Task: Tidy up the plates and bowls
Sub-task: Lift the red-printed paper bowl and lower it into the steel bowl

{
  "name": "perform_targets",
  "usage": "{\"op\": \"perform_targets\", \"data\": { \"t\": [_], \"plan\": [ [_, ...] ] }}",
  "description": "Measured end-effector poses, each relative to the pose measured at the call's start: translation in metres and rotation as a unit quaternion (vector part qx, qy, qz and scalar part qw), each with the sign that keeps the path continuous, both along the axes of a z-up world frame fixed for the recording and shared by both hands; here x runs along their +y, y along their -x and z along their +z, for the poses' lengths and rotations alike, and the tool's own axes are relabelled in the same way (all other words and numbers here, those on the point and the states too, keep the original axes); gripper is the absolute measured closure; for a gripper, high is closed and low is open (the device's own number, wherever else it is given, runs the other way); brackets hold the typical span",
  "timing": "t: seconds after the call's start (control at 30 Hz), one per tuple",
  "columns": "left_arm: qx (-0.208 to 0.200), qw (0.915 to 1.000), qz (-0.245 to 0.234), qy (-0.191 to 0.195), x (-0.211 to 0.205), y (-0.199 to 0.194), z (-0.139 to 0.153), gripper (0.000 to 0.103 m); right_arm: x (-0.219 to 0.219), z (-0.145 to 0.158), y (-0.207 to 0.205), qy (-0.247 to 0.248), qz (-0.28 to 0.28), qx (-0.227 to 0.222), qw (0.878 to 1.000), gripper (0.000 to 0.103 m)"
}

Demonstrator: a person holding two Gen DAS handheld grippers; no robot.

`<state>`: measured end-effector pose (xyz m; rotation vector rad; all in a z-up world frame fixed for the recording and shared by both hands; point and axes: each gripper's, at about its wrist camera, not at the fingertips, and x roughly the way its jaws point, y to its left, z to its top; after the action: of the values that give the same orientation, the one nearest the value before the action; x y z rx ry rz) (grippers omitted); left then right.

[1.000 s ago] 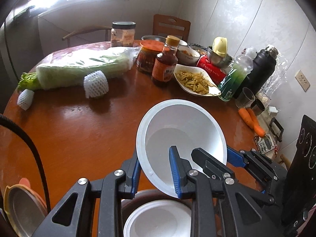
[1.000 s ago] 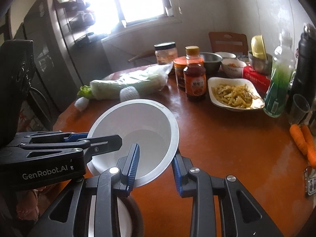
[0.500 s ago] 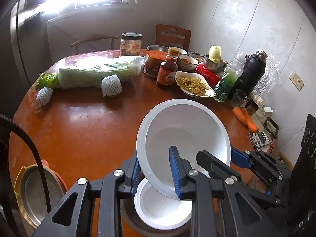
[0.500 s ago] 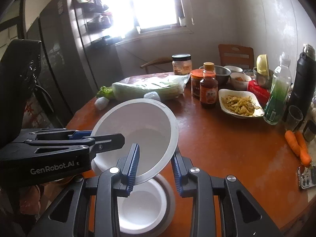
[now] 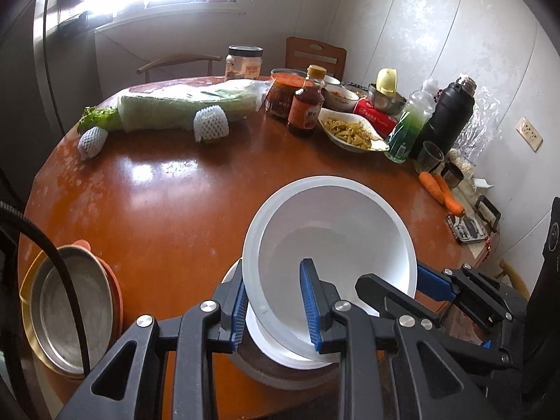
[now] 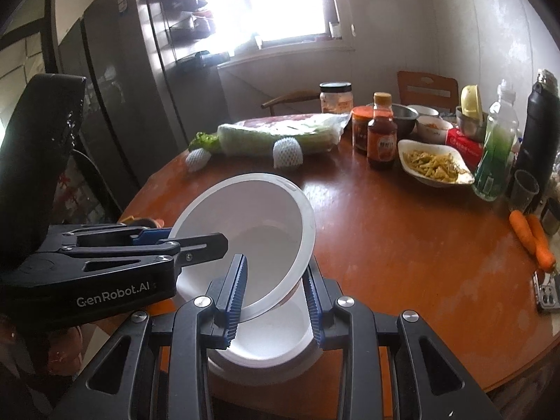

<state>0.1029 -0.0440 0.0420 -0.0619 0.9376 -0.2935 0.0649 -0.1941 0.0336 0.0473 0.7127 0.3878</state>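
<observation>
Now, white bowl tilted, mouth facing table's far side, both grippers' fingers clamped on its rim.

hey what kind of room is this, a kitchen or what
Most likely a home kitchen or dining corner: a round wooden table crowded with a dish of cooked food, a sauce bottle and a wrapped cabbage, plus a tall fridge by the window.

White lettering "GenRobot.AI" runs along the black body of the left gripper, seen from the right wrist; labels on the sauce bottle and red box stay too blurred to read
</observation>
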Motion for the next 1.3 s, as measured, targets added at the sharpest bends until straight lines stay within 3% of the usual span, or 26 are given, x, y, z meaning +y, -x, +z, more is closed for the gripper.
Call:
{"op": "perform_targets", "data": {
  "t": [0.57,1.3],
  "plan": [
    [0.021,0.9996,0.004,-0.018,-0.003,0.008,-0.037,0.075,0.001,-0.039,0.005,0.011,0.006,0.041,0.999,0.069],
    [0.015,0.9995,0.012,-0.027,-0.004,0.011,-0.049,0.075,0.008,-0.053,0.002,0.027,0.002,0.047,0.999,0.069]
  ]
}}
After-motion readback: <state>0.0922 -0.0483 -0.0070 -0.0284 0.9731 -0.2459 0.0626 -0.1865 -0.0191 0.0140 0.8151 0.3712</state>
